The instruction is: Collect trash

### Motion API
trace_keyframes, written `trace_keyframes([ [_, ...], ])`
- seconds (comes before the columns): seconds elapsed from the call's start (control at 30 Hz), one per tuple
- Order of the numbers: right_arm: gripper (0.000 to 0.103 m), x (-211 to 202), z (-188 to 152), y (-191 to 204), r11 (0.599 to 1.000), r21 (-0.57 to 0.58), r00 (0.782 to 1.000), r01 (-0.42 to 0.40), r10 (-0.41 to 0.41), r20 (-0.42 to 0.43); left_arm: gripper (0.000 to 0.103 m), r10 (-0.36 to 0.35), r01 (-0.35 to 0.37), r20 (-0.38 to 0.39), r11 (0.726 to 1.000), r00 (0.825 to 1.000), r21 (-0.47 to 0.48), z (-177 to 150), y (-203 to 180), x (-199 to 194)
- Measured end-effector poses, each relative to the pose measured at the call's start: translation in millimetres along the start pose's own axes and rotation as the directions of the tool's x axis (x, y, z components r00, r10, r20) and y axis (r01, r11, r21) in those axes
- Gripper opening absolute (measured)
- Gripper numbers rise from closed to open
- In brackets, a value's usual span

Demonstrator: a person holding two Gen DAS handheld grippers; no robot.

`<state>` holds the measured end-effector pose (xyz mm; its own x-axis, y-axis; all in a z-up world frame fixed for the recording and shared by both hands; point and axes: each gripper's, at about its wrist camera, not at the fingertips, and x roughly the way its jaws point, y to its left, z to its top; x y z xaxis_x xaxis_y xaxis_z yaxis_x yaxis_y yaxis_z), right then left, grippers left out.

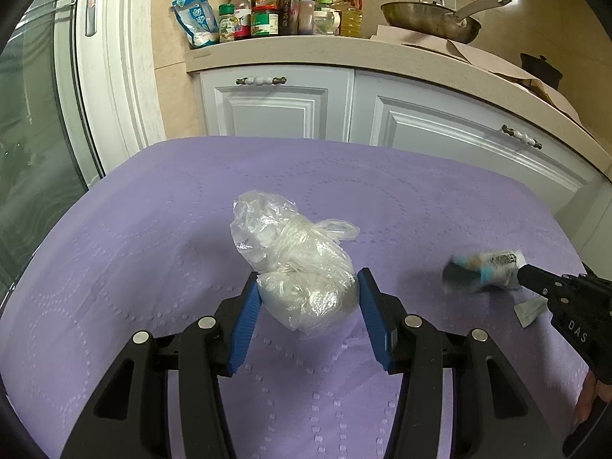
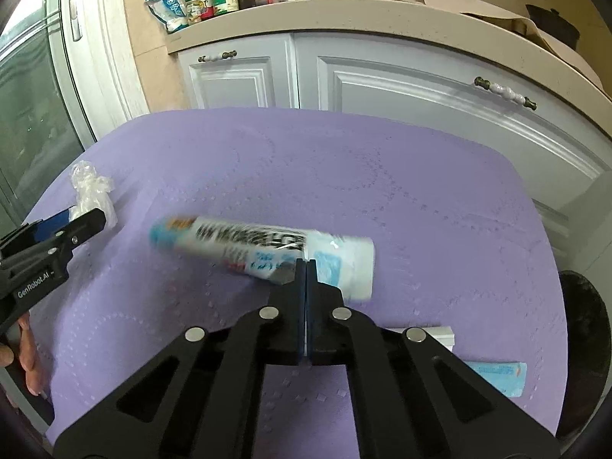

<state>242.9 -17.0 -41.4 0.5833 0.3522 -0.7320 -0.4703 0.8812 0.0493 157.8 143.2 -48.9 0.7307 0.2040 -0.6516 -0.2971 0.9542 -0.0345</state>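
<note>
A crumpled clear plastic bag point(image 1: 296, 264) lies on the purple tablecloth point(image 1: 153, 229). My left gripper point(image 1: 308, 287) is open, its blue pads on either side of the bag's near end. The bag also shows in the right wrist view point(image 2: 90, 187). My right gripper point(image 2: 306, 267) is shut on the edge of a white and blue wrapper point(image 2: 264, 248), blurred by motion and held just above the cloth. In the left wrist view the right gripper point(image 1: 520, 275) holds that wrapper point(image 1: 484, 269) at the right.
A small white scrap point(image 1: 529, 310) lies on the cloth; it and a blue packet point(image 2: 497, 375) show near my right gripper. A dark bin point(image 2: 585, 344) stands at the table's right edge. White cabinets point(image 1: 275, 107) and a counter with bottles point(image 1: 267, 11) and a pan point(image 1: 432, 19) stand behind.
</note>
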Motion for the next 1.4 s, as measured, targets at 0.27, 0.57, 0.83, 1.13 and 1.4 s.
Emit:
trace_keyframes([
  [0.27,0.000,-10,2,-6,0.998,0.058,0.999,0.000,-0.003,0.049,0.050,0.000,0.000,0.006,1.000,1.000,0.001,-1,1,-2],
  [0.57,0.061,-4,12,-27,0.986,0.165,0.998,0.004,-0.014,0.062,0.050,0.004,-0.004,0.010,1.000,1.000,-0.007,2,4,-3],
  [0.83,0.020,15,10,-25,0.980,0.189,0.998,-0.061,0.063,-0.005,0.050,0.003,-0.003,0.003,1.000,1.000,-0.007,3,4,0],
  [1.13,0.001,12,7,-27,0.972,0.225,0.997,-0.075,0.078,-0.007,0.050,0.005,-0.005,0.004,1.000,1.000,-0.006,3,2,1],
  [1.4,0.060,5,9,-27,0.939,0.325,0.994,-0.113,0.106,0.037,0.050,0.015,-0.015,0.020,1.000,1.000,-0.012,2,6,-3],
])
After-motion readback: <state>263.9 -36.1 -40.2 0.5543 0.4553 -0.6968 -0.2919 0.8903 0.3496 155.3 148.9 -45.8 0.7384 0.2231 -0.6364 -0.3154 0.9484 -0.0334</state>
